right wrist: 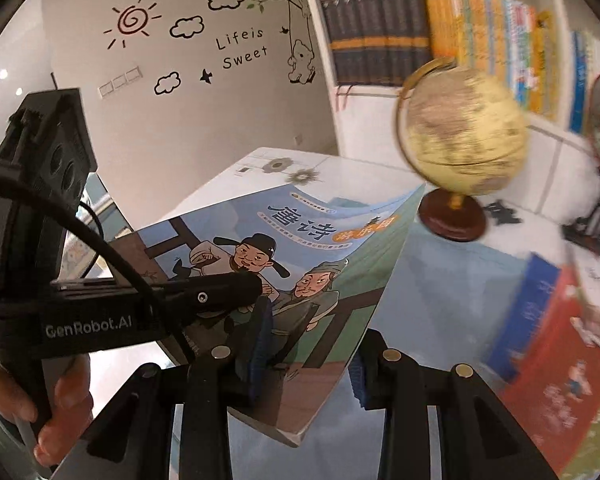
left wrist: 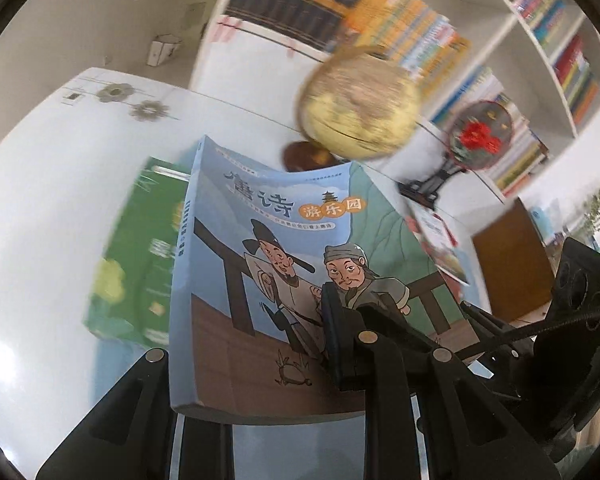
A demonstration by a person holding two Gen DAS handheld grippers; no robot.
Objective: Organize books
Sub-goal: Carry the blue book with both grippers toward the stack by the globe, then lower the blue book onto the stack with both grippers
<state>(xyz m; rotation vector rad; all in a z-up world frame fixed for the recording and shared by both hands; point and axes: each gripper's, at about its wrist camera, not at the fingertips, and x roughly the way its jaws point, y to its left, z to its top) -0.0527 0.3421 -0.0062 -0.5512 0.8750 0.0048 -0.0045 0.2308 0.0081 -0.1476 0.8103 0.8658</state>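
The thin blue paperback with two cartoon figures on its cover (left wrist: 284,264) is hanging lifted above the white glossy tabletop (left wrist: 40,240), long axis pointing toward 12 o'clock, title end far. The left gripper (left wrist: 332,344) and right gripper (right wrist: 260,344) are both grasping its near edge. A green book (left wrist: 140,256) is lying at 9 o'clock; the yellow globe (right wrist: 464,136) is standing at 1 o'clock.
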